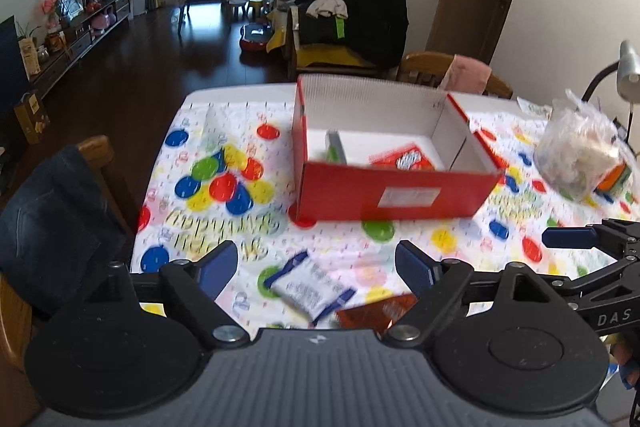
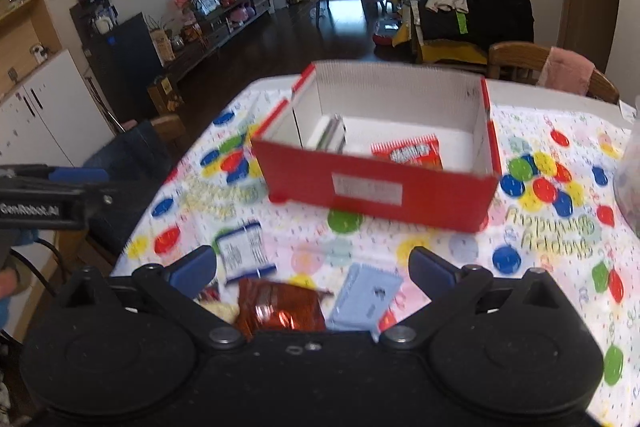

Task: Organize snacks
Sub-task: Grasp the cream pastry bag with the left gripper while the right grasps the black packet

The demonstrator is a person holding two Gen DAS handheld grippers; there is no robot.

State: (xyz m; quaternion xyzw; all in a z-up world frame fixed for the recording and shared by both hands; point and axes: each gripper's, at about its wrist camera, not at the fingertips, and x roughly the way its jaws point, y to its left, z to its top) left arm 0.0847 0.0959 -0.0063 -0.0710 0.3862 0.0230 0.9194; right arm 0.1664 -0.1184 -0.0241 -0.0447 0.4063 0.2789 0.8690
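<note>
I have both tools hovering over the near edge of the surface [image 1: 352,251], neither carrying anything. The left hand-held gripper [image 1: 316,263] stands wide, with a white-and-blue snack packet [image 1: 310,285] lying just below and between its fingers. The right hand-held gripper [image 2: 312,267] is fully spread above a shiny brown packet [image 2: 280,305] and a pale blue packet [image 2: 368,297]. Ahead of both sits the red cardboard box [image 2: 376,187], already holding a red snack packet [image 2: 408,153] and a thin upright pack I can't identify. My worry: the brown and blue packets lie close together, so closing carelessly could pinch both or crush one. The pictures are blurred, so aim may be off.
</note>
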